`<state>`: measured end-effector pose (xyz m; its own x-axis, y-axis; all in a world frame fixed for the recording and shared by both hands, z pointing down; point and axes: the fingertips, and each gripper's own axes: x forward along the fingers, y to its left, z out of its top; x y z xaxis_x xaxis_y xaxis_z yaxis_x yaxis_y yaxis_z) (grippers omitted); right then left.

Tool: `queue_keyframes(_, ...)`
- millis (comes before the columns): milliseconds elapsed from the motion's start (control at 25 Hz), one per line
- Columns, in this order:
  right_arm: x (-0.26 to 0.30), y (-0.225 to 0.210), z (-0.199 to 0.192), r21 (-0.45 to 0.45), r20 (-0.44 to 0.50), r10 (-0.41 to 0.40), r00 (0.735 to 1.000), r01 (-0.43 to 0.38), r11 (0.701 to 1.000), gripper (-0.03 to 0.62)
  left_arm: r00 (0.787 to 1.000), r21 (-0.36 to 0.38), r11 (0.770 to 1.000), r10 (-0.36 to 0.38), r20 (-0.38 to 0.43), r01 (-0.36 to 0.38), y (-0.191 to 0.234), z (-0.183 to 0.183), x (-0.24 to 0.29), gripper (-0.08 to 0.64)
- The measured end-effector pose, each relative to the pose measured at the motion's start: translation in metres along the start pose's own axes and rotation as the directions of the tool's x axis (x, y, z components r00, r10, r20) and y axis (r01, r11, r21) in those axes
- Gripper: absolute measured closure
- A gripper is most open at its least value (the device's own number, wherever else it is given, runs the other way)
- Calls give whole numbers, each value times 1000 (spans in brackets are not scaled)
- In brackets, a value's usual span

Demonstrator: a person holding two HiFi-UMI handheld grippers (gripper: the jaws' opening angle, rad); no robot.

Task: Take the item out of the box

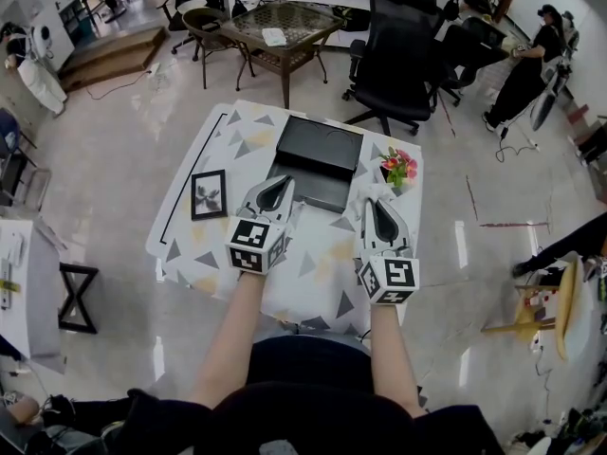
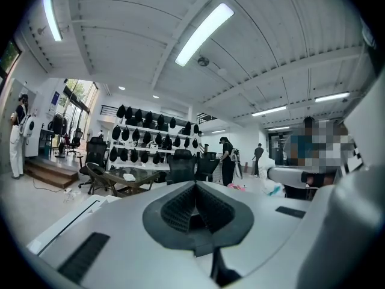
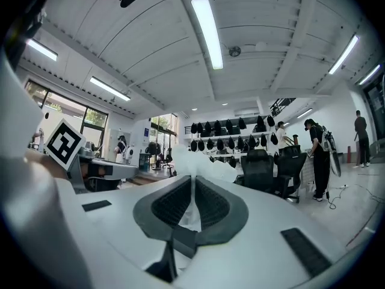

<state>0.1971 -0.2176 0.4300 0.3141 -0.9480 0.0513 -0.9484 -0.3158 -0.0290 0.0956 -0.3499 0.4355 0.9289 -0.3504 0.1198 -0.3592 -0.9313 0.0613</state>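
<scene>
In the head view, a table (image 1: 190, 245) covered with a white cloth printed with grey and yellow triangles is seen from above. A black box (image 1: 318, 145) is set at the far middle of it. A framed picture (image 1: 209, 194) is laid flat to the left of the box, and a pot of pink flowers (image 1: 398, 166) is placed just beside its right end. The left gripper (image 1: 277, 190) is held over the cloth at the box's near left corner. The right gripper (image 1: 377, 207) is held near the box's right corner, just in front of the flowers. Both are pointed away from the person. What is gripped cannot be made out from this height.

In the left gripper view, the jaws are seen pressed together at their tips, with nothing caught between them. Past them, a wall rack of dark helmets (image 2: 144, 134) and a glass-topped table (image 2: 129, 176) are shown.

In the right gripper view, the jaws are clenched on a white crumpled item (image 3: 204, 161). A thin fold of it is pinched between the ribbed pads, and the rest is bunched out past the tips. It is held up with the room's far wall and ceiling behind it.
</scene>
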Motion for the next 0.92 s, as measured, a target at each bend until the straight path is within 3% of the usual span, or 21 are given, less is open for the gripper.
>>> queue_keyframes(920,6,5,-7,-5,-24,14,1000,-14,1000,568,999,-1,1000,-23,-23,23,-5,-8,3,540)
